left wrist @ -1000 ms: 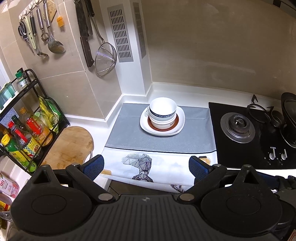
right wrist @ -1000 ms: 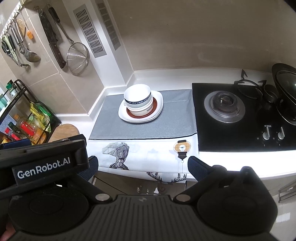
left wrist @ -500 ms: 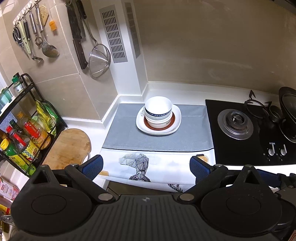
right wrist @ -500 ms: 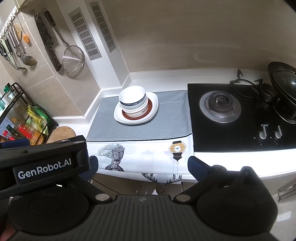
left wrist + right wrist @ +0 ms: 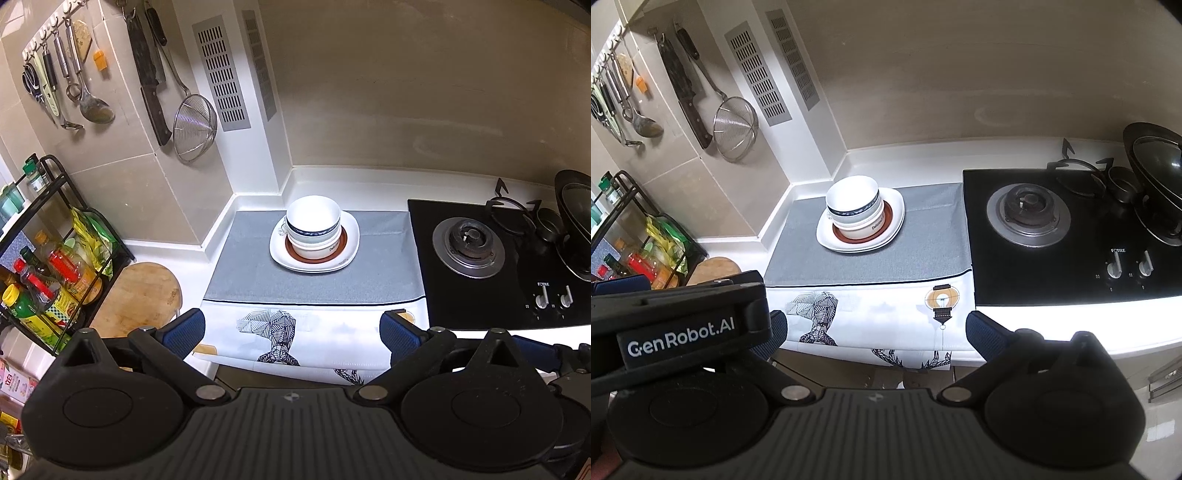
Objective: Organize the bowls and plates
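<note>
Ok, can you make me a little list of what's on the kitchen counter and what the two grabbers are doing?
dishes: stacked bowls on stacked plates
under them: grey mat
to the right: stove burner
to the left: wooden board, bottle rack
left gripper: fingers apart, holding nothing
right gripper: fingers apart, holding nothing

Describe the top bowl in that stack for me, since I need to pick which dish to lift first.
The top bowl is white, glossy, ceramic-looking, with a dark blue patterned band around its outer wall. It sits upright and empty, nested in another white bowl on stacked plates on the grey mat. No gripper touches it.
</note>
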Demonstrator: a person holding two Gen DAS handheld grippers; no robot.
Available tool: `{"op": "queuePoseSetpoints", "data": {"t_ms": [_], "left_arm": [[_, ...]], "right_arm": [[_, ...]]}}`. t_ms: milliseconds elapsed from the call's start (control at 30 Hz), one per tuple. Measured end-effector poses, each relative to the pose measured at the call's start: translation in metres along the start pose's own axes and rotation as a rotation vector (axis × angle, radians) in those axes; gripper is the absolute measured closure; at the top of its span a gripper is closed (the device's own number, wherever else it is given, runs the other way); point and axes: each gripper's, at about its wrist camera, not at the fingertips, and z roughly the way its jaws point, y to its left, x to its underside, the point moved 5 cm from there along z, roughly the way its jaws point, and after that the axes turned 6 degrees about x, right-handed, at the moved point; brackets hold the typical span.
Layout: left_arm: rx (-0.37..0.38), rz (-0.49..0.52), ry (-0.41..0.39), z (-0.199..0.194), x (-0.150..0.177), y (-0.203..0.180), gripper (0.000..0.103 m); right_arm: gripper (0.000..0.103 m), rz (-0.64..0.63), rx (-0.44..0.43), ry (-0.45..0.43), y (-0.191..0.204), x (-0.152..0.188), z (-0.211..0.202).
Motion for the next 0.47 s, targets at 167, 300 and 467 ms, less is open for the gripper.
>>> {"op": "queuePoseSetpoints", "data": {"t_ms": [167, 300, 467], "left_arm": [[0.012, 0.002, 0.0, 0.0006, 0.0007, 0.0004, 0.002], [0.025, 0.001, 0.001, 0.0014, 0.0009, -0.0009, 0.002], [0.028, -0.002, 0.008, 0.005, 0.0011, 0.0029, 0.002]], "right_arm": [[0.0, 0.0, 0.012, -0.002, -0.0001, -0.0004, -0.0009], [0.0, 0.001, 0.02, 0.001, 0.0009, -0.0007, -0.0013], [0.0, -0.006, 0.023, 0.005, 0.0054, -0.0009, 0.0026]]}}
